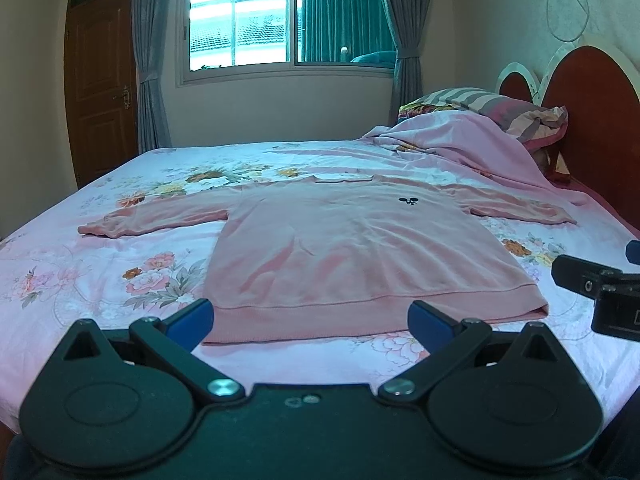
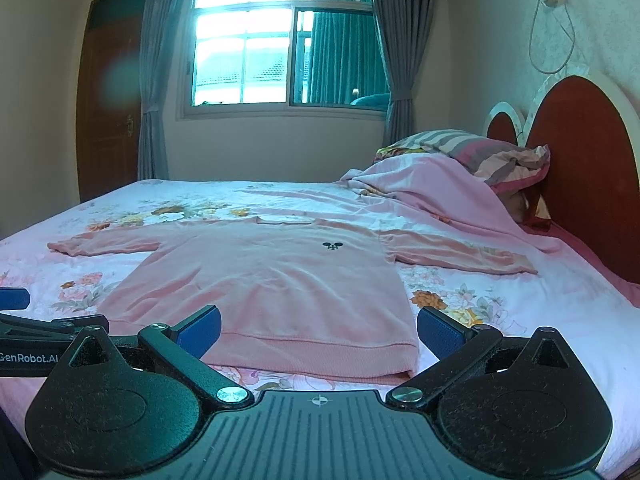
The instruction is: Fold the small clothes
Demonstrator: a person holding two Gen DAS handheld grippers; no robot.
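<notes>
Pink sweatshirt [image 1: 320, 248] lies flat and face up on the floral bedsheet [image 1: 132, 280], hem band toward you, neckline away toward the window [image 1: 288, 16]. Its long axis runs straight out from you; the sleeves spread crosswise, one to each side.

Your left gripper [image 1: 311, 322] hangs just short of the hem with its blue pads spread wide, nothing between them. In the left wrist view the near-left hem corner sits right by the left pad [image 1: 191, 322], and the near-right corner lies beyond the right one.

Your right gripper [image 2: 319, 330] is likewise splayed and empty. In its view the hem's right corner [image 2: 408, 360] sits just inside the right pad, so this hand is lined up on that corner. The two tools are side by side, close to one another; each shows at the edge of the other's view.

Judgement: no fold is begun. Each hand is nearest its own hem corner. The left sleeve [image 1: 152, 218] lies well out to your left, the right sleeve [image 2: 460, 258] well out to your right near the pink blanket [image 2: 440, 196]. Reach across neither; take each side with its own hand
</notes>
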